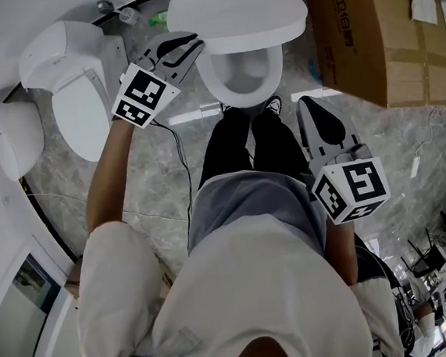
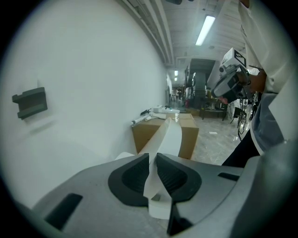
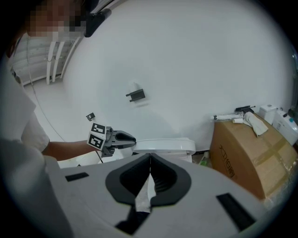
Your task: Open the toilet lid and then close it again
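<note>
Toilet lid [image 1: 234, 12]: part-raised over the bowl [image 1: 212, 81], its left edge clamped in the left gripper [image 1: 193, 47]; right gripper [image 1: 306, 104] clenched, empty, near the bowl's front edge; final closing judged outstanding.

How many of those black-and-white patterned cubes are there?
2. One cube on the left gripper, which grips the toilet lid; the other on the right gripper, lower right. None looks hidden.

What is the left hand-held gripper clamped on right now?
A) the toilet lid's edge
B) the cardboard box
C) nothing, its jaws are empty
A: in the left gripper view, the jaws of the left hand-held gripper pinch the thin white edge of the toilet lid.
</note>
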`<state>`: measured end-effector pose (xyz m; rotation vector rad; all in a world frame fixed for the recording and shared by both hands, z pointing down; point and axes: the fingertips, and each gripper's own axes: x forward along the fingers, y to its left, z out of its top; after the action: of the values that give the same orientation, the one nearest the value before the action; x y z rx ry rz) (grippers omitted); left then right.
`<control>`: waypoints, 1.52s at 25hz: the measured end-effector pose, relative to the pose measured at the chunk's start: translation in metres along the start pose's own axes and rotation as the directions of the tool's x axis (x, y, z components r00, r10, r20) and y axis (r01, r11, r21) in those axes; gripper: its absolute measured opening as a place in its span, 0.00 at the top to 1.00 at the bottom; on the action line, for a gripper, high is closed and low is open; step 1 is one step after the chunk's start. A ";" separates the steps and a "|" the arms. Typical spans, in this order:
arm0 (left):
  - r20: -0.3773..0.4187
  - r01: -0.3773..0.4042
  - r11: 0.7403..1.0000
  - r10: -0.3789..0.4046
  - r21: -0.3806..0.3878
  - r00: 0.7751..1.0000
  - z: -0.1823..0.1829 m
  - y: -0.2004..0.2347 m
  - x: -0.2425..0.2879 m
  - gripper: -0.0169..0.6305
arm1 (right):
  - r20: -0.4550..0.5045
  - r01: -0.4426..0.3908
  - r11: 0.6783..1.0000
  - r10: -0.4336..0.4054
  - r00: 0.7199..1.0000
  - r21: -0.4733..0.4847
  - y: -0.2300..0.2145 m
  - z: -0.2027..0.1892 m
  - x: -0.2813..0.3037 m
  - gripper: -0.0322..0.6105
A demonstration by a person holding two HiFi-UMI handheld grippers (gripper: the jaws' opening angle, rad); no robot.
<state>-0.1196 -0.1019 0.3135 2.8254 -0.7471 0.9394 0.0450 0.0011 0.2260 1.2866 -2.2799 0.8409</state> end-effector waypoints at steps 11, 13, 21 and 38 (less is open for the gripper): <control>0.007 0.014 0.999 -0.014 -0.030 1.000 -0.011 -0.020 0.004 0.91 | -0.032 0.003 1.000 -0.003 0.999 0.006 -0.011 -0.010 0.000 0.93; 0.004 0.019 0.999 -0.019 -0.029 1.000 -0.014 -0.025 0.005 0.91 | -0.039 0.006 1.000 -0.006 0.999 0.009 -0.016 -0.011 0.001 0.93; 0.021 0.032 0.997 -0.031 -0.072 0.999 -0.028 -0.044 0.006 0.90 | -0.072 0.014 0.999 -0.017 0.997 -0.040 -0.030 -0.022 0.005 0.93; -0.051 0.090 0.993 -0.094 -0.075 0.994 -0.067 -0.098 0.022 0.89 | -0.169 -0.040 0.993 0.021 0.985 -0.108 -0.042 -0.051 0.022 0.93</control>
<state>-0.0948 -0.0104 0.3884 2.7341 -0.6255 0.9501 0.0721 0.0048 0.2901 1.0922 -2.1853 0.7895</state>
